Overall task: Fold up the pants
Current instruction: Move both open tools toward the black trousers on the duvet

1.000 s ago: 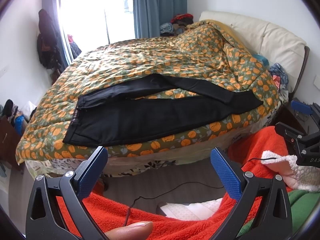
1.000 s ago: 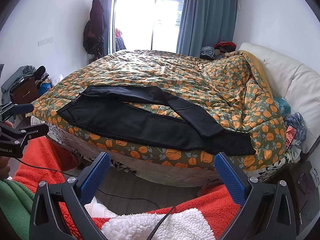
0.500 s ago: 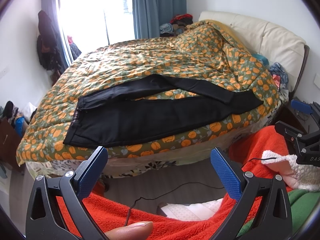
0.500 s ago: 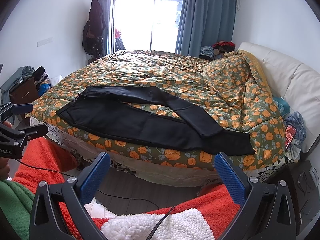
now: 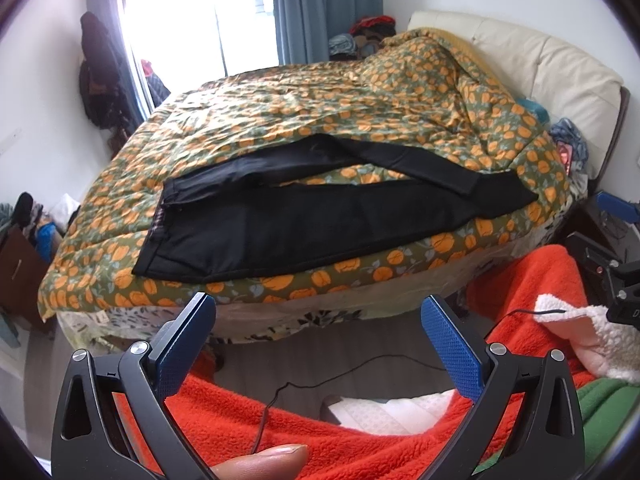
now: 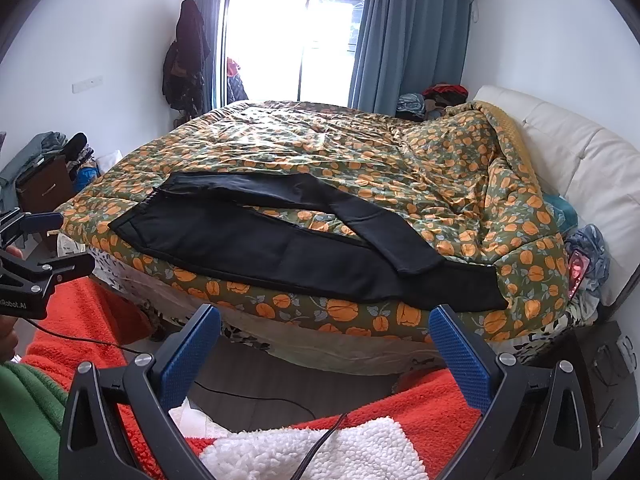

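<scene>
1. Pants [image 5: 320, 216] black, lying spread out on the near side of the bed, on top of the orange-flower duvet [image 5: 360, 108]; same pants in the right view [image 6: 256, 244].
2. Waistband end toward the left side of the bed, leg ends toward the headboard [image 6: 568, 152] side.
3. Near leg lies straight along the bed edge; far leg angles across, and its cuff overlaps the near leg close to the hem.
4. Left gripper [image 5: 318, 328] has both blue pads spread wide apart, nothing between them, hanging off the bed, well apart from the pants.
5. Right gripper [image 6: 324, 336] also spread wide, nothing pinched, held short of the bed edge.
6. Fingertip [image 5: 264, 460] of the person visible at the bottom of the left view, under the left gripper.
7. Red fleece [image 5: 288, 420] fills the low foreground in both views, with a white fluffy patch [image 6: 320, 452] in the right view.
8. Black cable [image 5: 320, 380] runs across the grey floor in front of the bed.
9. Window [image 6: 296, 36] with blue curtain [image 6: 408, 36] behind the bed; dark clothes hang on the left wall.
</scene>
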Action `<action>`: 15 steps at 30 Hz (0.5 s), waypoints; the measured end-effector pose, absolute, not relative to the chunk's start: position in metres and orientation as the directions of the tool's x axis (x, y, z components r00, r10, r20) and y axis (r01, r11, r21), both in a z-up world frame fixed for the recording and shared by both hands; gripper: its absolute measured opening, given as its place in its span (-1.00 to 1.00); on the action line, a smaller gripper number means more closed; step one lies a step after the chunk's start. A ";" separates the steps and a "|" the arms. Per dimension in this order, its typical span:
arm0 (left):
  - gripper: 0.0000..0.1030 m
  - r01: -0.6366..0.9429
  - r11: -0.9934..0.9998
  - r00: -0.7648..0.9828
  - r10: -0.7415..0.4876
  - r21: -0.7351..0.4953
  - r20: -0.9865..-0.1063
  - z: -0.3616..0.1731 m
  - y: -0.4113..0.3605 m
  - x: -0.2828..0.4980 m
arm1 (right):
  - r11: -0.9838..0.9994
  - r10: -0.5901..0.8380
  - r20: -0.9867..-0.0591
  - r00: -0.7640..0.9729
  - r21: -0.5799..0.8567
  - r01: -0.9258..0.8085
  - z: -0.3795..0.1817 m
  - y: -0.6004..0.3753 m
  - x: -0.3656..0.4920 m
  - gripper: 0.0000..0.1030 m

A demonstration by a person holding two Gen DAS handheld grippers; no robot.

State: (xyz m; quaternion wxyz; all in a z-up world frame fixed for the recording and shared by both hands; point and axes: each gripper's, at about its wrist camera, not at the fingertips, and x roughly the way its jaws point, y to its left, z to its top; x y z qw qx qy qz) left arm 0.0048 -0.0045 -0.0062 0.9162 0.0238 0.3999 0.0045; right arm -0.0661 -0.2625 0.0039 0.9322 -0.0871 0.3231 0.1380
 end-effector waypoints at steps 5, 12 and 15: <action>0.99 -0.005 0.997 0.663 0.056 0.071 -0.747 -0.011 -0.004 0.006 | 0.956 0.159 -0.646 0.747 -0.089 -0.280 0.001 -0.262 -0.056 0.99; 0.99 -0.034 0.996 0.633 0.085 0.083 -0.769 -0.019 0.000 0.008 | 0.965 0.063 -0.640 0.766 -0.155 -0.209 -0.012 -0.259 -0.033 1.00; 0.99 -0.049 0.996 0.616 0.092 0.078 -0.782 -0.023 0.000 0.009 | 0.965 0.081 -0.649 0.757 -0.139 -0.223 -0.013 -0.259 -0.031 0.99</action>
